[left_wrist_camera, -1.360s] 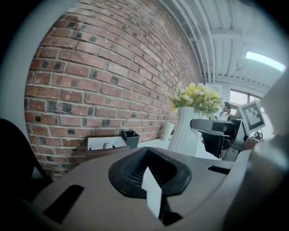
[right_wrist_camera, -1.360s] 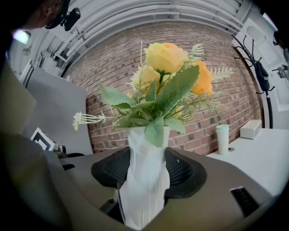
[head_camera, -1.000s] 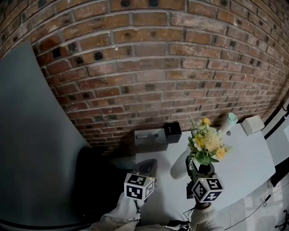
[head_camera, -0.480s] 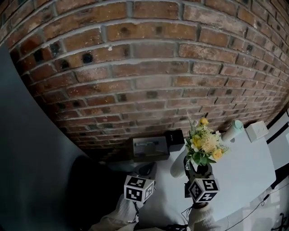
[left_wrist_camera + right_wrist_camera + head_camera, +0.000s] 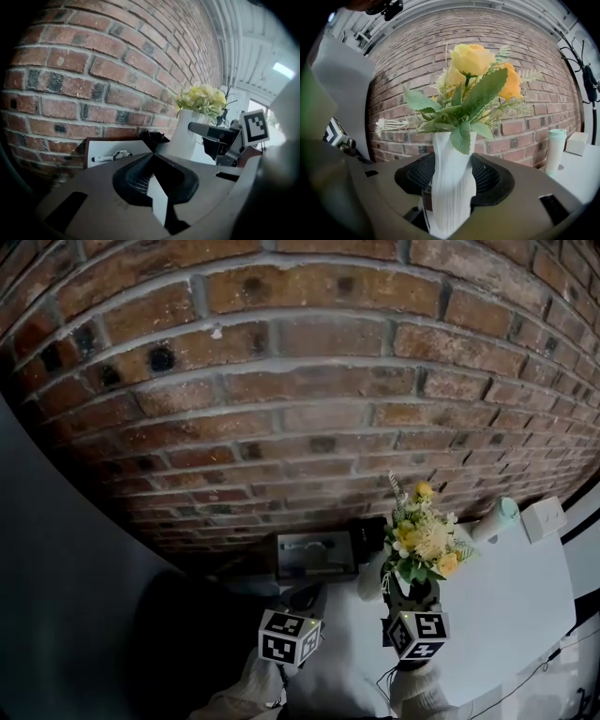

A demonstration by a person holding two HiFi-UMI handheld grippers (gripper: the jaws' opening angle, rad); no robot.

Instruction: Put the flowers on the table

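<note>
A bunch of yellow and orange flowers (image 5: 424, 540) (image 5: 476, 75) (image 5: 202, 98) stands in a ribbed white vase (image 5: 451, 154) (image 5: 186, 137) (image 5: 368, 582). My right gripper (image 5: 453, 187) (image 5: 403, 589) is shut on the vase's body, one pad on each side. The vase's foot is hidden, so I cannot tell if it touches the white table (image 5: 511, 587). To the vase's left, my left gripper (image 5: 153, 157) (image 5: 302, 594) is shut with nothing in it, over the table's left end.
A brick wall (image 5: 281, 381) rises close behind the table. Against it sit a dark box with a white inside (image 5: 314, 554) (image 5: 112, 157) and a small black cube (image 5: 363, 532). A pale green bottle (image 5: 499, 517) (image 5: 557, 150) and a white box (image 5: 544, 518) stand far right. A grey panel (image 5: 56, 577) fills the left.
The head view has drawn closer to the brick wall, which now fills more of it. Both grippers keep about the same places, and the vase stays in the right gripper.
</note>
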